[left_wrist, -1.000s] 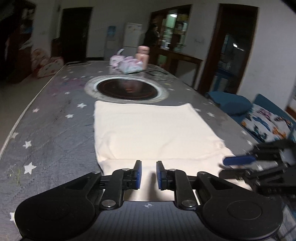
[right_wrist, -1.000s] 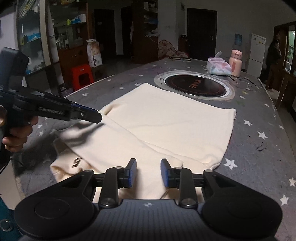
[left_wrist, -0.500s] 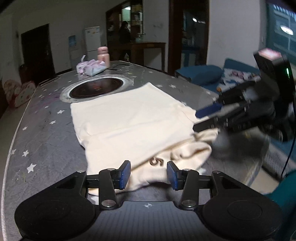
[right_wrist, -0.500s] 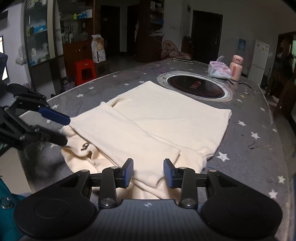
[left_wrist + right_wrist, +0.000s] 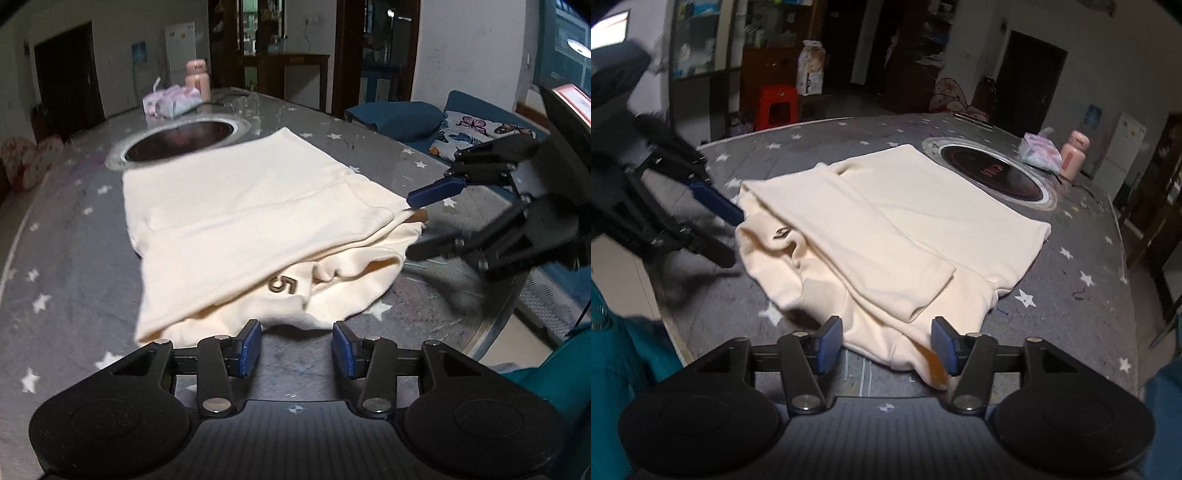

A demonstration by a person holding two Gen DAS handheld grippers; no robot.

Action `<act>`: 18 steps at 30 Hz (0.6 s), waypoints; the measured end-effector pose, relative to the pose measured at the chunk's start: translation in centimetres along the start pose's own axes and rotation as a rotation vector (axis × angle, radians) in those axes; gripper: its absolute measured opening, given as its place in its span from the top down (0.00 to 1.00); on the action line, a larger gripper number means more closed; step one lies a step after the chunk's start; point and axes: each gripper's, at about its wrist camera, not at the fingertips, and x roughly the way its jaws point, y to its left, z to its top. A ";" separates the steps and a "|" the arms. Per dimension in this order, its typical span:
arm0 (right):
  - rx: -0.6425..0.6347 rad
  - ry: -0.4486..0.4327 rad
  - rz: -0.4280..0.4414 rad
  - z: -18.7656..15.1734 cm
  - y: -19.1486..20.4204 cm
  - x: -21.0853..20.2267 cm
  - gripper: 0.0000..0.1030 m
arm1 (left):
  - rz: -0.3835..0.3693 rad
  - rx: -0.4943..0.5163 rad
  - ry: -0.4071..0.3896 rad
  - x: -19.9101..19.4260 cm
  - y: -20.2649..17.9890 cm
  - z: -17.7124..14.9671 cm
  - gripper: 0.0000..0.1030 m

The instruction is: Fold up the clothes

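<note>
Both grippers, left gripper (image 5: 296,349) and right gripper (image 5: 886,345), hover with fingers spread wide, holding nothing, at the half-folded cream garment (image 5: 236,221), whose rumpled near edge needs pinching.

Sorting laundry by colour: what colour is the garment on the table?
Cream, with a small dark "5" mark; the garment shows best in the left wrist view.

The worktop (image 5: 66,221) is rounded, with a grey covering printed with white stars. A round dark cooktop with a metal rim (image 5: 181,142) is set into its centre. A cream garment (image 5: 236,221), partly folded, lies flat between the cooktop and the near edge. Beyond the cooktop, a tissue pack (image 5: 170,101) lies beside an upright pink bottle (image 5: 197,79).
</note>
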 end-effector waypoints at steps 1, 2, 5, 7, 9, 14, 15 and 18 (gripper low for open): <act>-0.016 -0.002 -0.002 -0.1 0.2 -0.1 0.44 | -0.012 -0.009 0.004 0.1 0.0 0.1 0.66; -0.039 -0.005 -0.004 -0.2 0.5 -0.2 0.44 | -0.023 -0.019 0.008 0.3 0.0 0.1 0.75; -0.093 -0.008 -0.016 -0.5 1.2 0.0 0.38 | -0.020 -0.051 0.006 0.5 0.4 0.6 0.90; -0.132 -0.018 -0.020 -0.6 1.6 0.1 0.30 | -0.017 -0.071 -0.028 0.2 0.9 1.3 0.92; -0.171 -0.035 -0.020 -0.7 2.1 0.2 0.30 | -0.015 -0.087 -0.063 -0.1 1.4 2.1 0.92; -0.224 -0.069 -0.020 0.1 2.9 1.8 0.30 | -0.024 -0.143 -0.099 1.0 3.2 4.3 0.93; -0.209 -0.070 -0.011 0.4 2.8 2.1 0.31 | -0.031 -0.159 -0.100 1.3 3.5 4.6 0.93; -0.165 -0.074 0.016 1.4 2.3 3.1 0.43 | -0.038 -0.180 -0.104 1.8 4.2 5.1 0.93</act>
